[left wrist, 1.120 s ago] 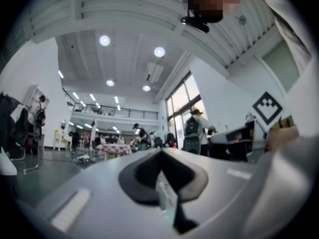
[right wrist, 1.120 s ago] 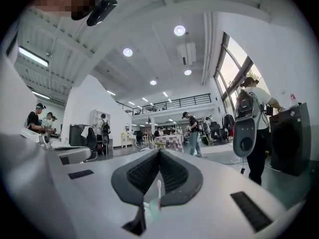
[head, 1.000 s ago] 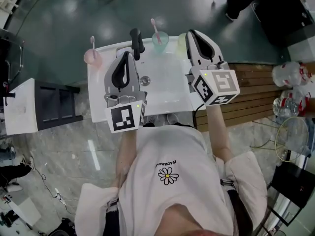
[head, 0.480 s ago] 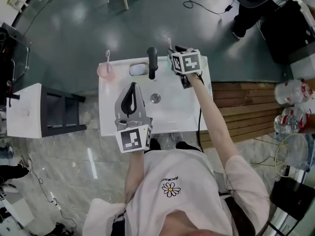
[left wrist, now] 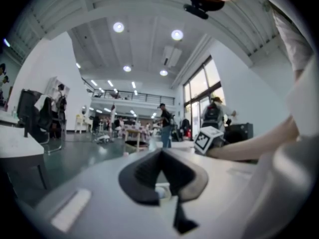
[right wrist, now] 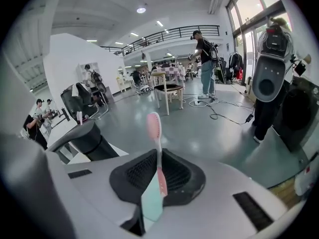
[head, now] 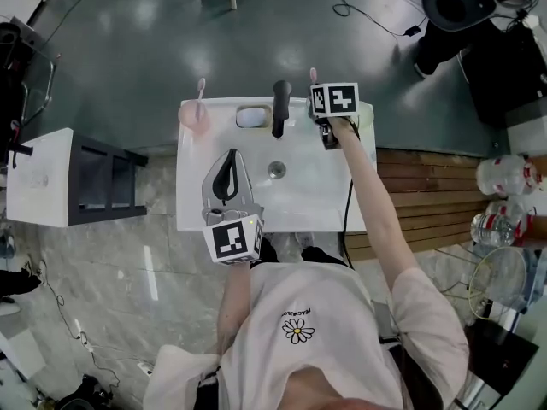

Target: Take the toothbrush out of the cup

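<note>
A pink toothbrush (right wrist: 156, 148) stands upright between the pads of my right gripper (right wrist: 158, 166). Its jaws have just been closing and now pinch the handle, whose lower part is mint green. In the head view the right gripper (head: 318, 96) reaches down over the back right corner of the white sink (head: 192, 203), with the pink brush head (head: 313, 75) poking out beyond it. The cup is hidden under the gripper. My left gripper (head: 229, 154) hovers over the sink's front left, jaws together and empty; from the left gripper view its pads (left wrist: 149, 171) meet in a point.
A pink cup (head: 194, 120) with another toothbrush (head: 202, 88) stands at the sink's back left corner. A black faucet (head: 279, 107) and a white soap dish (head: 253, 116) line the back rim; the drain (head: 276, 170) is mid-basin. A dark rack (head: 102, 182) stands left, wooden decking (head: 427, 195) right.
My right gripper went from the front right of the sink to the back right corner, tipped downward, and closed round the pink toothbrush. The left gripper sank lower over the front of the sink.
</note>
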The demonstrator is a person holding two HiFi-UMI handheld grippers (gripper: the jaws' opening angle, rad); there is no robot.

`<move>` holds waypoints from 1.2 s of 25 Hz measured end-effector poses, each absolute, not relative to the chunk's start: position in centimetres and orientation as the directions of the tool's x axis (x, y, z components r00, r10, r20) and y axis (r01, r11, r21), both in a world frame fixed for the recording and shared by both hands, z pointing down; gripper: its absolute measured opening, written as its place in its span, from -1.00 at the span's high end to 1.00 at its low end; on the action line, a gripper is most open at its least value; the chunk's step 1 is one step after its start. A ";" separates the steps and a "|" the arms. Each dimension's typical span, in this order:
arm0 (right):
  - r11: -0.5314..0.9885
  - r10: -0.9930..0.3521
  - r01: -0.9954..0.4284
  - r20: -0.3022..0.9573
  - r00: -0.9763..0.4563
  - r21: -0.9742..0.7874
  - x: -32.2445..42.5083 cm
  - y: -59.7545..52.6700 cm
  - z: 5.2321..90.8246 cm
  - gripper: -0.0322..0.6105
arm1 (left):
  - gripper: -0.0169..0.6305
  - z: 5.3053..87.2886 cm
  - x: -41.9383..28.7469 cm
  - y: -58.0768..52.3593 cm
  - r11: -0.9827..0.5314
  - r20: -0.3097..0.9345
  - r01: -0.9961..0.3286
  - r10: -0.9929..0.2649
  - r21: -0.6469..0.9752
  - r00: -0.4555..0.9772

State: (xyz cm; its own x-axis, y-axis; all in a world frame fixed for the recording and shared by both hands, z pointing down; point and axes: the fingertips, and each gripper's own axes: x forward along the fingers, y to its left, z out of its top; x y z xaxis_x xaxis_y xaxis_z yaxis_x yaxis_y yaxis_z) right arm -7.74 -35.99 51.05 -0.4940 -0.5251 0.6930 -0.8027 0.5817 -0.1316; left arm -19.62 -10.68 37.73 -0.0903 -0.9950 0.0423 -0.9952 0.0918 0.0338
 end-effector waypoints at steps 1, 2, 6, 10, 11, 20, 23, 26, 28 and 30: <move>0.578 -0.531 -0.805 0.687 -0.496 -0.134 -7.7 -36.0 50.8 0.80 | 0.93 37.6 -19.7 -10.7 0.093 0.040 -0.995 -0.995 0.034 -0.091; 0.575 -0.540 -0.806 0.677 -0.500 -0.137 -7.6 -36.0 50.3 0.81 | 0.93 37.4 -19.6 -10.7 0.091 0.036 -0.995 -0.995 0.034 -0.090; 0.582 -0.598 -0.798 0.583 -0.550 -0.155 -7.0 -35.1 45.7 0.81 | 0.93 36.7 -19.1 -11.0 0.072 0.016 -0.997 -0.997 0.033 -0.071; 0.617 -0.684 -0.779 0.415 -0.600 -0.111 -5.2 -32.4 37.9 0.81 | 0.93 34.5 -17.9 -11.9 0.040 -0.034 -0.998 -0.999 0.055 -0.042; 0.622 -0.702 -0.776 0.365 -0.611 -0.104 -4.5 -31.4 35.9 0.81 | 0.93 33.7 -17.6 -12.1 0.029 -0.050 -0.998 -0.998 0.053 -0.032; 0.590 -0.803 -0.799 0.024 -0.596 -0.117 3.4 -19.7 27.6 0.82 | 0.93 28.8 -14.1 -12.5 -0.034 -0.177 -0.999 -0.983 -0.020 0.037; 0.587 -0.803 -0.795 0.012 -0.596 -0.154 4.7 -18.0 27.7 0.83 | 0.93 27.8 -13.2 -12.4 -0.051 -0.207 -0.998 -0.977 -0.032 0.056; 0.586 -0.799 -0.794 0.046 -0.599 -0.164 5.2 -18.2 28.4 0.83 | 0.93 27.6 -12.8 -12.2 -0.055 -0.210 -0.998 -0.976 -0.037 0.062; 0.574 -0.797 -0.804 0.121 -0.592 -0.152 5.8 -19.2 29.9 0.83 | 0.93 27.9 -12.7 -12.1 -0.056 -0.197 -0.998 -0.978 -0.035 0.062; 0.550 -0.781 -0.823 0.261 -0.568 -0.143 6.7 -20.6 33.2 0.83 | 0.93 28.5 -12.8 -12.1 -0.057 -0.179 -0.998 -0.982 -0.028 0.061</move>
State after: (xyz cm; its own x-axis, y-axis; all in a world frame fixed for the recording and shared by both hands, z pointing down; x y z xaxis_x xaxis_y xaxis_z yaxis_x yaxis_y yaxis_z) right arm 6.73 -20.59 33.16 -0.5676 -0.7807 0.2612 -0.8227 0.5503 -0.1427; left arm -12.81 -12.11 28.54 0.0614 -0.9820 -0.1786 -0.9980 -0.0573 -0.0283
